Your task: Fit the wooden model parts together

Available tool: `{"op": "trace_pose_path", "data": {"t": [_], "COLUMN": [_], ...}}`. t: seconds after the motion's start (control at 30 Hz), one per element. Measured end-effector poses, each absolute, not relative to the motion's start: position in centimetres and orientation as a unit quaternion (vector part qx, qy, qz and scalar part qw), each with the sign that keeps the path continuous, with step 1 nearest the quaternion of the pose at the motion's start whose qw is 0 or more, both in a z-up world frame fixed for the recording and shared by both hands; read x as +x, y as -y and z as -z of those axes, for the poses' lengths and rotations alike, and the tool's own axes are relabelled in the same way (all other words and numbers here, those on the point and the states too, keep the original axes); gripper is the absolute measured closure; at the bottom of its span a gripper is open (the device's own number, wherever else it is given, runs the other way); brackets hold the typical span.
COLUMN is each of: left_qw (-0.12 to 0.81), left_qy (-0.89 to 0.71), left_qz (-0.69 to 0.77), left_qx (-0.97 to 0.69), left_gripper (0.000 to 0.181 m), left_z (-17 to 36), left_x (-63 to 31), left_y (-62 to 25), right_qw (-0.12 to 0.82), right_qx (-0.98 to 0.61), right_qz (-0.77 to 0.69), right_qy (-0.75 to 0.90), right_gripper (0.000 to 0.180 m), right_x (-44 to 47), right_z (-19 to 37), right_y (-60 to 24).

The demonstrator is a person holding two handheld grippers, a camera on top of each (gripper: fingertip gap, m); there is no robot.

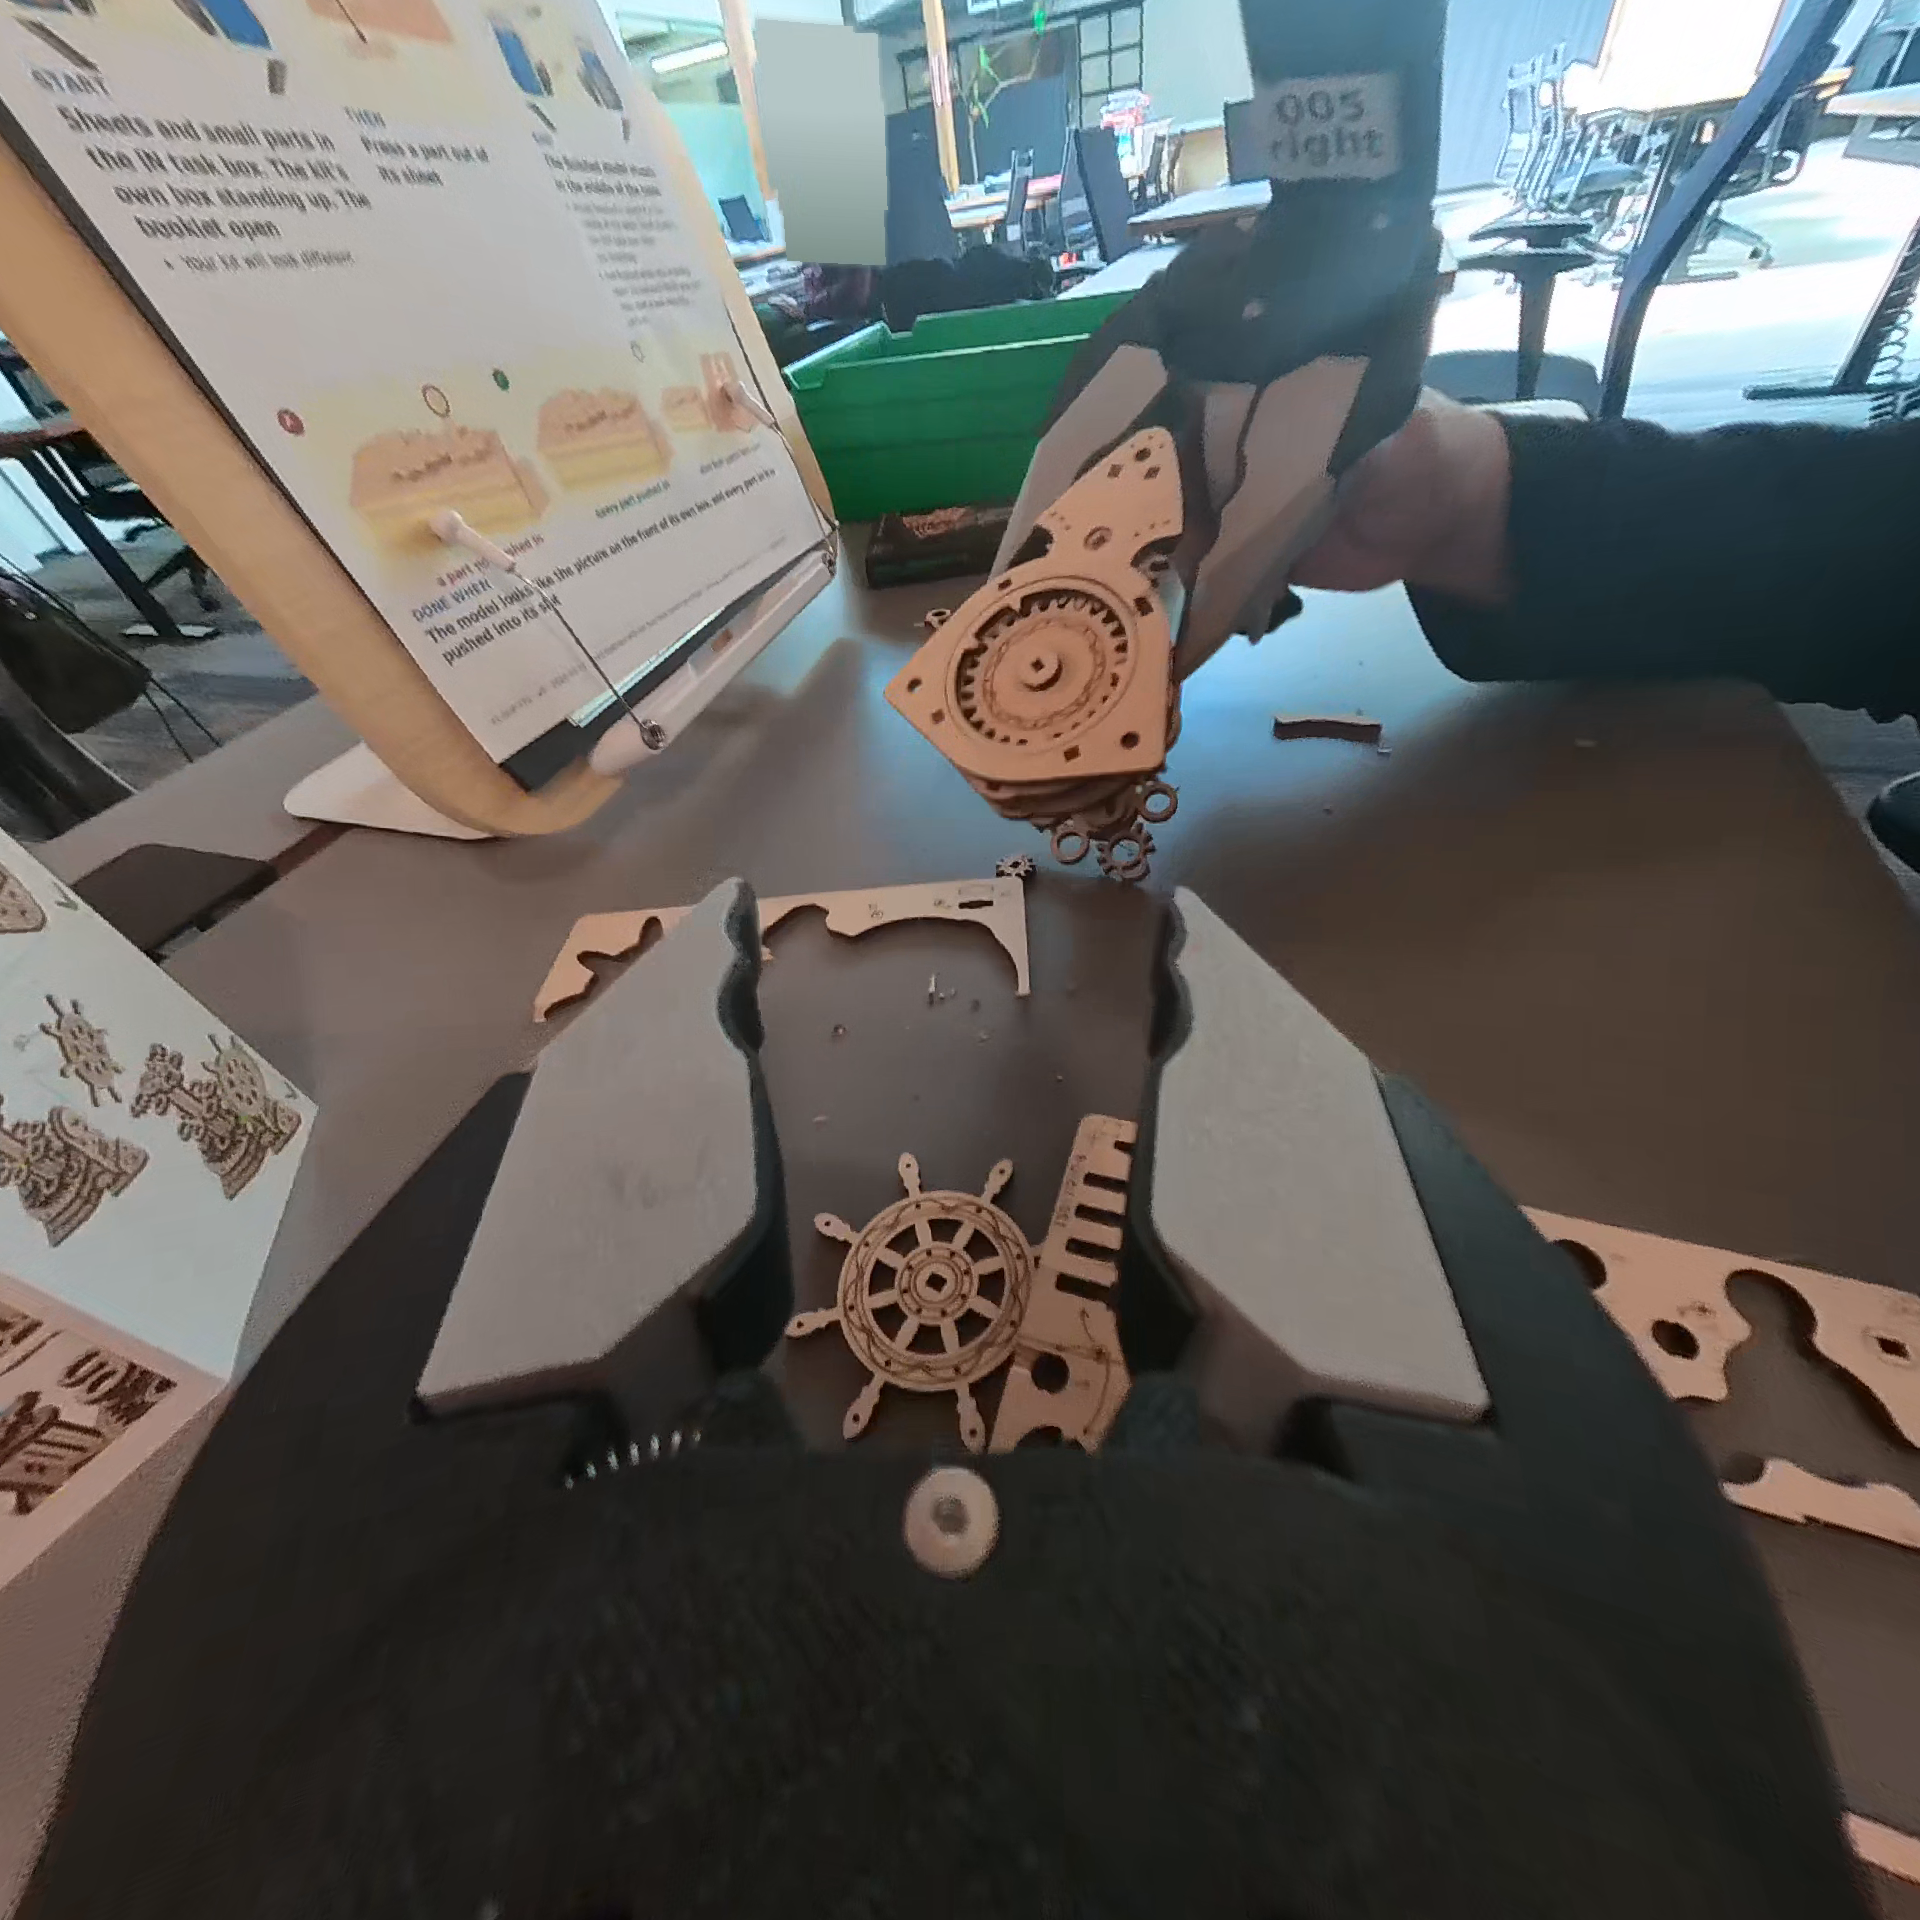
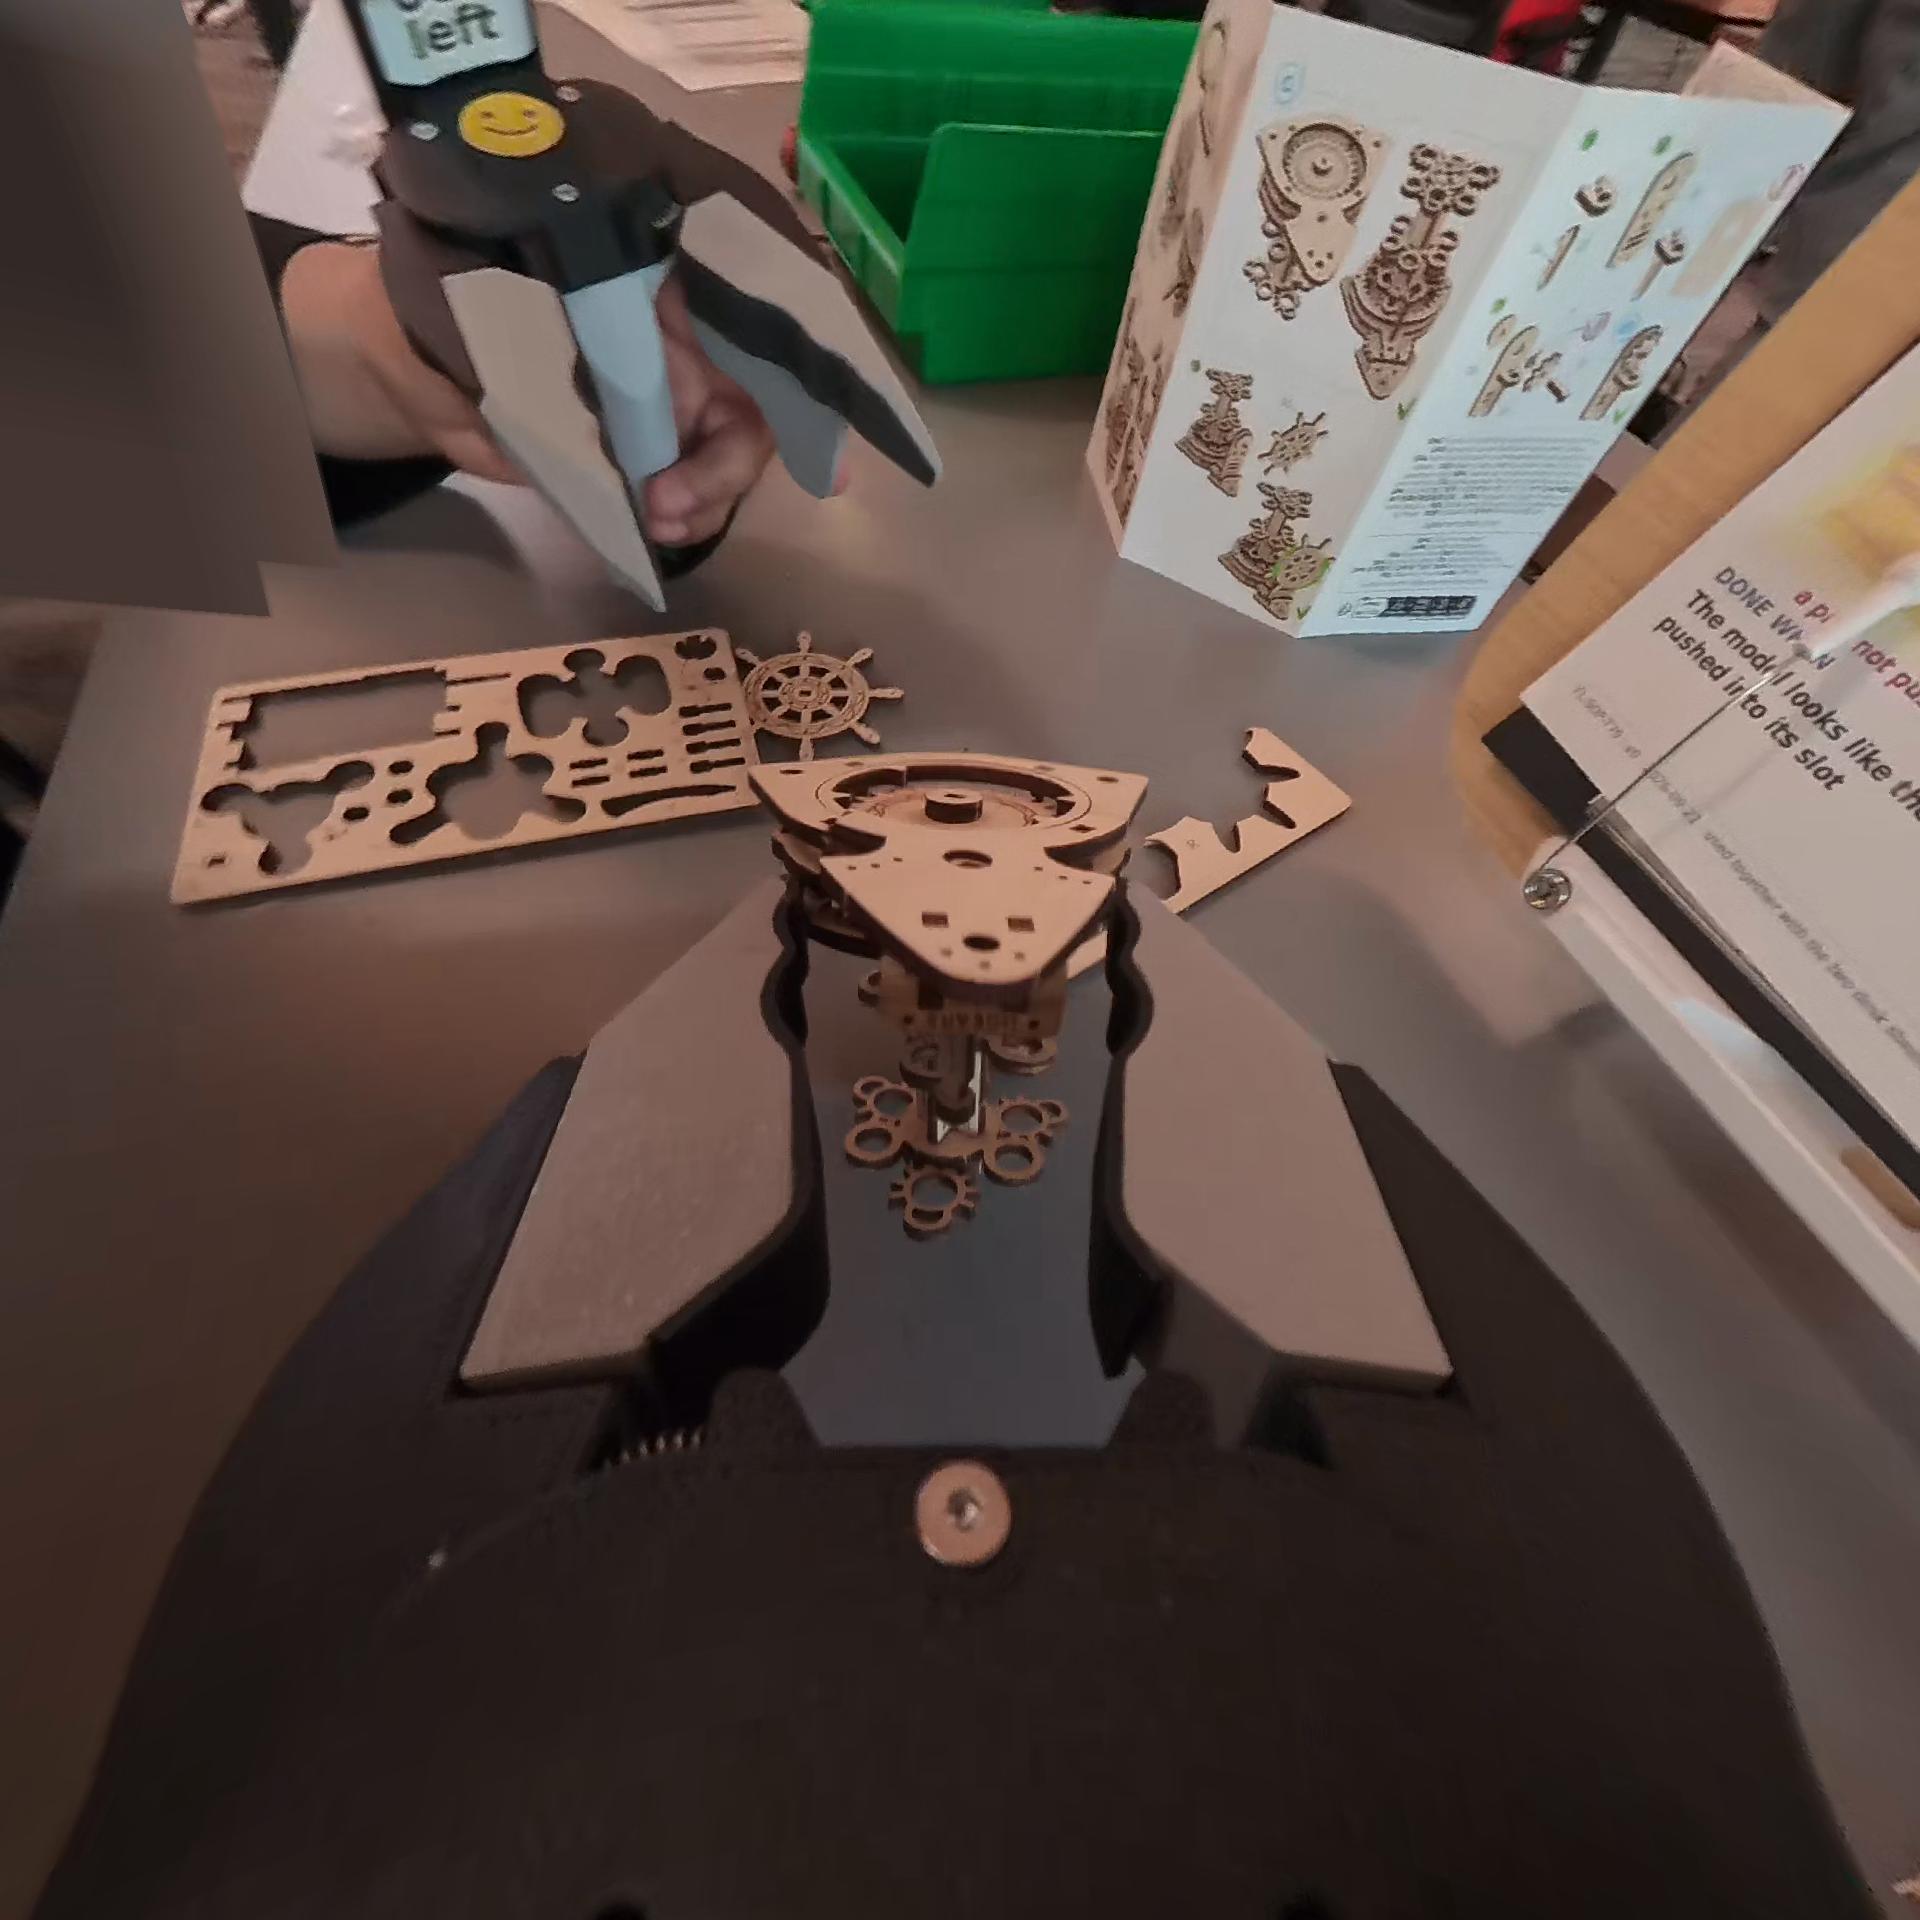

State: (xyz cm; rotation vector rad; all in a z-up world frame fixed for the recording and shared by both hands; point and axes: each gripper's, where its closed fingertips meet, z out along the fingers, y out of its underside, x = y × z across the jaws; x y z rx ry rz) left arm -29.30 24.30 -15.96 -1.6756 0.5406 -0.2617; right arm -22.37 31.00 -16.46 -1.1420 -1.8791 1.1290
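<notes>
The layered, gear-faced wooden model (image 2: 951, 862) is clamped in the right hand-held gripper (image 2: 951, 935); beyond it, the left hand-held gripper (image 1: 951, 935) is held open, empty, over the ship's wheel (image 1: 930, 1288).

The table (image 2: 343, 1018) is bare at its near side and between the two grippers, so there is room to pass there. Flat on it lie a punched wooden sheet (image 2: 457, 764), a ship's wheel (image 2: 812, 694) just beside the sheet's corner, and a jagged offcut (image 2: 1262, 821). The left gripper (image 1: 956, 966), jaws spread, hangs over the wheel; the right gripper (image 2: 956, 935) holds the wooden model (image 2: 951, 842) up over the table. A folded leaflet (image 2: 1434, 343), a green bin (image 2: 987, 239) and a leaning instruction board (image 1: 416, 343) wall in the far side.
</notes>
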Motion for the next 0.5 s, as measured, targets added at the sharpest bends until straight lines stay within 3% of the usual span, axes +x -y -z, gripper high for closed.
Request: {"op": "trace_pose_path", "data": {"t": [0.5], "left_qw": [0.589], "left_qy": [-0.245], "left_qz": [0.13], "left_qx": [-0.759], "left_gripper": [0.111], "left_z": [17.3], "left_x": [-29.0], "left_y": [-24.1], "right_qw": [0.302], "right_qx": [-0.444], "right_qz": [-0.403], "right_qy": [0.741], "right_gripper": [0.119], "right_x": [-18.9], "right_z": [17.3], "right_y": [-32.8]}}
